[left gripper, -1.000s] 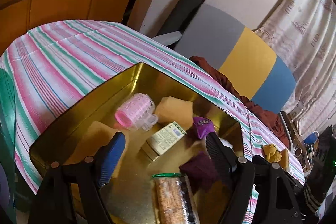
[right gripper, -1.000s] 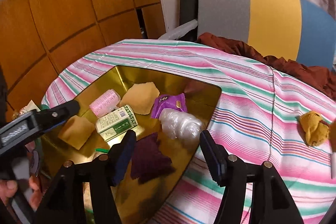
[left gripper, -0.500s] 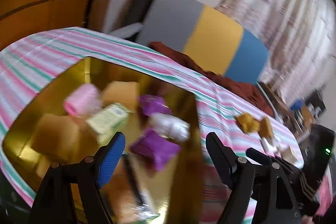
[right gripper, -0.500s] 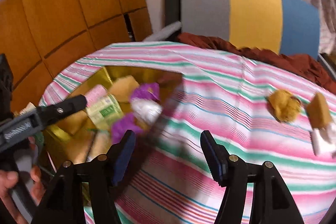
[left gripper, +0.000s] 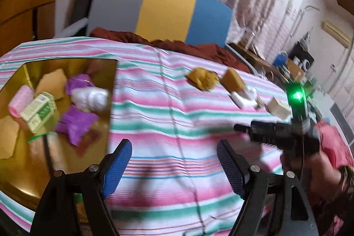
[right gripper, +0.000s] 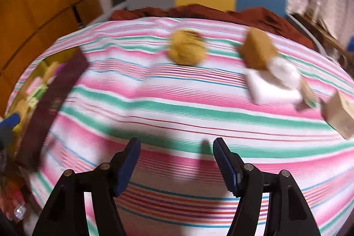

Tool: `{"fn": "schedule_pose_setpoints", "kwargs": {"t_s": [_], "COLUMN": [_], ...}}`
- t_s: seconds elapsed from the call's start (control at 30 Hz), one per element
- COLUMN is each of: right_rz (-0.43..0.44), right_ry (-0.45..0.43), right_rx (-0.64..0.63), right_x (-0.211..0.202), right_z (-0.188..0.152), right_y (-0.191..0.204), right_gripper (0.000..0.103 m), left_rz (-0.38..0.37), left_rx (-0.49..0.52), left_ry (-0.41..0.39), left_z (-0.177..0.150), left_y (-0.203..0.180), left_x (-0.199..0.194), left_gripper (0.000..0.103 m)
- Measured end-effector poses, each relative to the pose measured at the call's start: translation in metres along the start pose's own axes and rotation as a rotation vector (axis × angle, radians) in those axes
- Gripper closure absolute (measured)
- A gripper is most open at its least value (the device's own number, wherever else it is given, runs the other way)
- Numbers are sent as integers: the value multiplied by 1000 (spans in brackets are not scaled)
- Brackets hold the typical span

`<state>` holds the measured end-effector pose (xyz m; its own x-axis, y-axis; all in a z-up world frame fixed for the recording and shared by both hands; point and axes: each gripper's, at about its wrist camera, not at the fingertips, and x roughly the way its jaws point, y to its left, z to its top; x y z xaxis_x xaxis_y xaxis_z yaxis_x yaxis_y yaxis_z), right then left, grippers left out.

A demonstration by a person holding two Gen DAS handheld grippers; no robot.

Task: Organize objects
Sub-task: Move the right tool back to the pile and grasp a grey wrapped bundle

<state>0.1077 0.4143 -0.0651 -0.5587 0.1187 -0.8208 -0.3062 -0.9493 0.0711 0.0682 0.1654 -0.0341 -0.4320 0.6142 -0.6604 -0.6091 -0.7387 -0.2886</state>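
A gold tin (left gripper: 26, 160) sits at the left on the striped cloth, holding a pink roller (left gripper: 20, 101), a green-and-cream carton (left gripper: 38, 112), purple packets (left gripper: 75, 123), a clear plastic bundle (left gripper: 90, 98) and tan sponges. Loose further right lie a mustard cloth ball (right gripper: 187, 49), a tan sponge (right gripper: 257, 51), a white block (right gripper: 272, 87) and a beige box (right gripper: 338, 116). My left gripper (left gripper: 173, 166) is open over bare cloth beside the tin. My right gripper (right gripper: 176, 162) hovers over bare cloth, its jaws opening with nothing between them; it also shows in the left wrist view (left gripper: 265, 133).
The striped tablecloth (right gripper: 177, 107) covers the whole table. A grey, yellow and blue chair back (left gripper: 163, 11) with a rust-brown cloth (left gripper: 194, 49) stands behind the far edge. Wooden panels are at the left, curtains and cluttered furniture at the right. A person's hand (left gripper: 318, 171) holds the right gripper.
Both grippers have swung right, away from over the gold tin and onto open cloth. The loose objects on the right came into view. The right jaws have widened slightly.
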Motion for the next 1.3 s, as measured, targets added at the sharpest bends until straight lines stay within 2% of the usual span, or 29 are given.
{"fn": "schedule_pose_setpoints", "kwargs": {"t_s": [0.2, 0.37, 0.47, 0.63, 0.7, 0.73, 0.8, 0.87, 0.93, 1.0, 1.03, 1.07, 1.1, 1.17, 1.23, 1.3], "right_rz": [-105, -93, -116, -81, -66, -47, 22, 115, 131, 64, 30, -31, -75, -122, -136, -186], "right_ry": [-31, -60, -71, -93, -87, -79, -49, -14, -25, -103, -133, -178, -204, -220, -188, -122], "right_rx": [80, 194, 227, 292, 226, 192, 110, 55, -4, -44, -45, -38, -25, 15, 31, 28], "right_x": [-3, 15, 30, 44, 42, 41, 34, 26, 15, -1, -4, -7, -8, 2, 16, 37], "right_z": [8, 30, 45, 61, 60, 58, 50, 41, 34, 38, 43, 50, 56, 75, 86, 92], "right_y": [-65, -115, -130, -142, -132, -128, -113, -99, -88, -83, -84, -86, -88, -100, -106, -111], "right_gripper": [31, 22, 13, 10, 16, 23, 33, 34, 33, 26, 19, 14, 13, 14, 17, 31], "left_rz": [-11, 2, 16, 29, 29, 28, 27, 24, 25, 25, 24, 26, 31, 35, 42, 46], "left_rx": [47, 64, 76, 72, 66, 65, 65, 64, 57, 47, 45, 46, 50, 53, 54, 53], "left_ry": [37, 57, 63, 72, 74, 75, 79, 82, 84, 91, 93, 93, 91, 89, 84, 82], "left_z": [-6, -11, -14, -14, -14, -14, -13, -12, -12, -12, -12, -12, -12, -11, -10, -8], "left_y": [-25, -33, -35, -34, -34, -34, -35, -35, -36, -35, -35, -35, -35, -35, -34, -33], "left_x": [8, 10, 9, 11, 13, 14, 18, 21, 23, 26, 26, 26, 24, 23, 20, 20], "left_gripper": [22, 22, 22, 22, 22, 22, 22, 22, 22, 22, 22, 22, 22, 22, 22, 22]}}
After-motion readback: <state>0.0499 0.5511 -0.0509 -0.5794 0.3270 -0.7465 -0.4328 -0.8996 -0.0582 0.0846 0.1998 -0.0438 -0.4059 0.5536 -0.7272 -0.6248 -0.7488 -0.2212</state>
